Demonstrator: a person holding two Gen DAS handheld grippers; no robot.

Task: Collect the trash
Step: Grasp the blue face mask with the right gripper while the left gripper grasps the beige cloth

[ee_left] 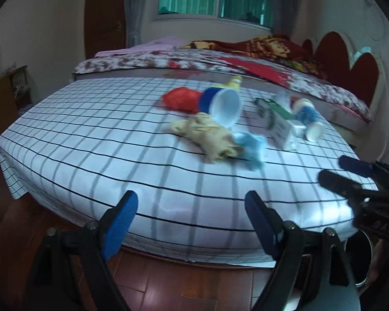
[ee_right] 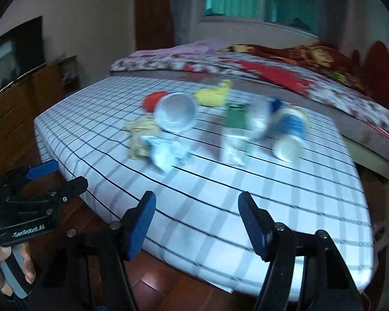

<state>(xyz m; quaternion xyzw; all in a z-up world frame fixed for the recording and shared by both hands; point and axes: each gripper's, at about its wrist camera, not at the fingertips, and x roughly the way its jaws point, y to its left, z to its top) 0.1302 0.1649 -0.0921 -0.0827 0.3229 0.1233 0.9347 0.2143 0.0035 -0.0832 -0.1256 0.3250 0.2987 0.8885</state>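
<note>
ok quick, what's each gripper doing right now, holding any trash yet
Left gripper: open, nothing between its fingers.
Right gripper: open, nothing between its fingers.

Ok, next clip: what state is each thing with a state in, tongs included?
left tongs: open, empty
right tongs: open, empty
blue-and-white cup: tipped over, mouth toward camera
beige crumpled paper: lying on the checked sheet
green-and-white carton: lying flat
small blue-labelled bottle: on its side
dark bin: on floor, open top
</note>
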